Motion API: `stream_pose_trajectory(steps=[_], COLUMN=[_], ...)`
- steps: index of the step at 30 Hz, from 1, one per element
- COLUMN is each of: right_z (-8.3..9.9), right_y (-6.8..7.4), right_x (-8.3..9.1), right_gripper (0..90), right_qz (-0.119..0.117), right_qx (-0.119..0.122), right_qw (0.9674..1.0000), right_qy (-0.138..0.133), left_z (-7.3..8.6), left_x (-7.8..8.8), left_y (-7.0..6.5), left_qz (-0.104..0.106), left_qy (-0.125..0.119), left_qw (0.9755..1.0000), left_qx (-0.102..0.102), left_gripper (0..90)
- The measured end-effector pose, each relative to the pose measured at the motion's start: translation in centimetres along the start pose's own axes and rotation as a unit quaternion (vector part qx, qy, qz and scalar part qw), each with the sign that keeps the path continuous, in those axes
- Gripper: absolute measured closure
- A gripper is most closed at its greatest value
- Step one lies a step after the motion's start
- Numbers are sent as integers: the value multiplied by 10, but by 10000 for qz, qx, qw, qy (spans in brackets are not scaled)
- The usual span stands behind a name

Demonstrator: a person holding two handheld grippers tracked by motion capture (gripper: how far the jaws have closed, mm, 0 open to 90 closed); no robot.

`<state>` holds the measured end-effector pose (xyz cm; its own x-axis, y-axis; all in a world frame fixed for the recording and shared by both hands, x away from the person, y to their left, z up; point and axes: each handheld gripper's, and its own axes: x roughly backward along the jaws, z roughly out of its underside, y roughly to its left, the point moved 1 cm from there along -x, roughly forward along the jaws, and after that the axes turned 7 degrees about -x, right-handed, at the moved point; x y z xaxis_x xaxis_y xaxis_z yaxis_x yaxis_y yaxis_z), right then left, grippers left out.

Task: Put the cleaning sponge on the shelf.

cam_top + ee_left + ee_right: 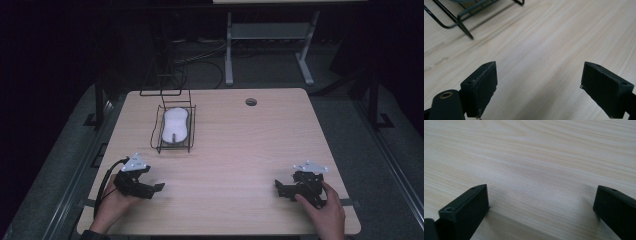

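A black wire basket (159,131) stands on the wooden table (235,145), left of centre, with a white oblong object (175,126) lying inside it. My left gripper (159,188) rests low over the table near the front left, held by a hand; its jaws stand wide apart with only bare wood between them (539,85). The basket's wire foot (465,28) shows at the top left of the left gripper view. My right gripper (278,188) sits near the front right, in a hand, jaws also wide apart over bare table (541,207).
A round cable hole (251,102) sits near the table's far edge. A wire frame (162,75) rises behind the basket. A white desk leg frame (265,45) and cables stand on the dark floor beyond. A black cable (106,177) loops from the left gripper.
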<state>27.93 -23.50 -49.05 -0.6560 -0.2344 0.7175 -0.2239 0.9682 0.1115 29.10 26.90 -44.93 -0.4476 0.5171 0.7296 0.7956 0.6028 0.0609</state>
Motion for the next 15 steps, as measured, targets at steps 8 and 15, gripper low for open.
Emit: stream_pose_trajectory(steps=[8, 15], right_z=[0, 0], right_y=[0, 0], right_x=[0, 0], right_gripper=[0, 0], right_qz=[2, 0], right_qx=[0, 1], right_qw=[10000, 10000], right_qy=[-1, -2], left_z=[6, 12], left_x=[-9, -17], left_y=[-5, -6], left_qz=[63, 123], left_qy=[163, 252], left_qw=[9997, 9993], left_qx=[-171, -258], left_gripper=[128, 128])
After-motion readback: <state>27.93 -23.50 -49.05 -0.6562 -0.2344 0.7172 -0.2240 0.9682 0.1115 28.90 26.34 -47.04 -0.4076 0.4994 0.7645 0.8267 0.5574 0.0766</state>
